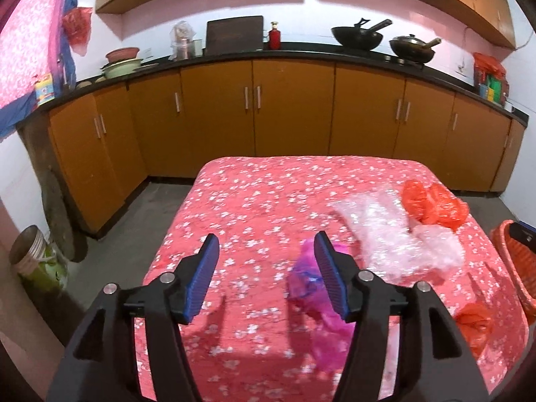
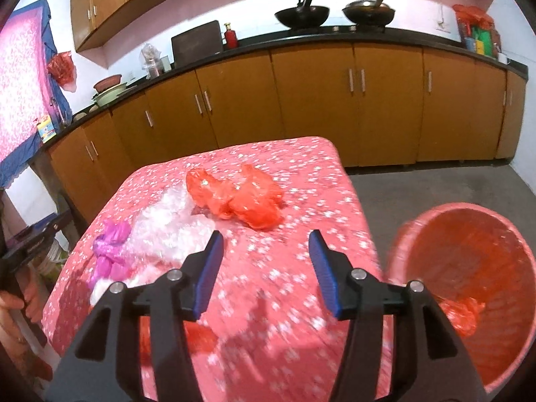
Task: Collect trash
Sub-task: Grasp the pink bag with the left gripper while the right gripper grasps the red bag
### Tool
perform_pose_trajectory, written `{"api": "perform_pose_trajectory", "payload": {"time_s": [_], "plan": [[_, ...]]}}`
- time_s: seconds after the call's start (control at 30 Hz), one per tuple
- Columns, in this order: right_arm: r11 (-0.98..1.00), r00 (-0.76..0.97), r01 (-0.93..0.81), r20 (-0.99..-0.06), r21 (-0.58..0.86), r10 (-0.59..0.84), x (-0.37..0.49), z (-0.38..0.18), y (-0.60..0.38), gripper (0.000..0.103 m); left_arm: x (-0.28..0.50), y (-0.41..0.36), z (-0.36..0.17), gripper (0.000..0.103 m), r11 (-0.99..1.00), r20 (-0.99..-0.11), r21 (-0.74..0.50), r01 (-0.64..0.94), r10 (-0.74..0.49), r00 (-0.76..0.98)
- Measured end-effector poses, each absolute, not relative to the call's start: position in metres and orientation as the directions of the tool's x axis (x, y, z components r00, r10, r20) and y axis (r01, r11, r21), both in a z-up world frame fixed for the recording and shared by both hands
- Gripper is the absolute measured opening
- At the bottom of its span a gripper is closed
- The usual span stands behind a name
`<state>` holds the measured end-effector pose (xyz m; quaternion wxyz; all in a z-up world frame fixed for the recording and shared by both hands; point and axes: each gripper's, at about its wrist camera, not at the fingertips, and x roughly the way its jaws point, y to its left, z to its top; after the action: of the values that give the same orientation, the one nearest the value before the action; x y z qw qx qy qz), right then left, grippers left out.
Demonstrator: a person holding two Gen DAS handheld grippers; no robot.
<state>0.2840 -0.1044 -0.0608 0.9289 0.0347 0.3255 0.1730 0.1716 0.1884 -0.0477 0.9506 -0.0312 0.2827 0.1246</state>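
Trash is spread on the floral tablecloth (image 2: 301,167): pink bag (image 2: 110,248) leftmost, clear plastic (image 2: 167,227) beside it, orange bag (image 2: 241,197) lying crosswise. Both grippers, left gripper (image 1: 266,274) and right gripper (image 2: 266,271), are held released, nothing gripped. Orange basket (image 2: 485,221), tilted at right, holds one orange scrap (image 2: 460,311).

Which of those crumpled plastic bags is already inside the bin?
A small red bag lies in the pink basket; the purple, clear and bigger red bags are on the table.

Orange-brown cabinets (image 1: 291,107), black countertop (image 1: 301,54), pink wall (image 1: 301,13), grey floor (image 1: 134,234)
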Motion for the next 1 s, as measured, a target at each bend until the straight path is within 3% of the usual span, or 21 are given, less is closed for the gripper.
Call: {"api": "perform_pose_trajectory", "payload": {"time_s": [0.57,0.6,0.7,0.73,0.8,1.0], "plan": [[0.949,0.676,-0.27,-0.671,0.161,0.306,0.372,-0.097,-0.055,0.056,0.173,0.213,-0.064,0.069,0.967,-0.564,-0.01,-0.253,0.204,0.8],[0.949,0.674,-0.275,-0.673,0.154,0.305,0.374,-0.098,-0.053,0.054,0.173,0.213,-0.065,0.069,0.968,-0.566,-0.01,-0.25,0.201,0.8],[0.946,0.662,-0.296,-0.686,0.132,0.303,0.377,-0.103,-0.048,0.025,0.175,0.211,-0.066,0.069,0.971,-0.57,-0.012,-0.24,0.19,0.799],[0.945,0.663,-0.3,-0.685,0.128,0.303,0.378,-0.104,-0.047,0.02,0.176,0.21,-0.066,0.069,0.971,-0.571,-0.013,-0.237,0.187,0.799],[0.947,0.677,-0.304,-0.674,0.107,0.294,0.375,-0.103,-0.047,0.014,0.177,0.208,-0.066,0.069,0.974,-0.572,-0.018,-0.227,0.177,0.801],[0.966,0.744,-0.25,-0.626,0.061,0.232,0.356,-0.096,-0.061,0.009,0.181,0.196,-0.066,0.069,0.981,-0.577,-0.026,-0.192,0.142,0.804]]}}
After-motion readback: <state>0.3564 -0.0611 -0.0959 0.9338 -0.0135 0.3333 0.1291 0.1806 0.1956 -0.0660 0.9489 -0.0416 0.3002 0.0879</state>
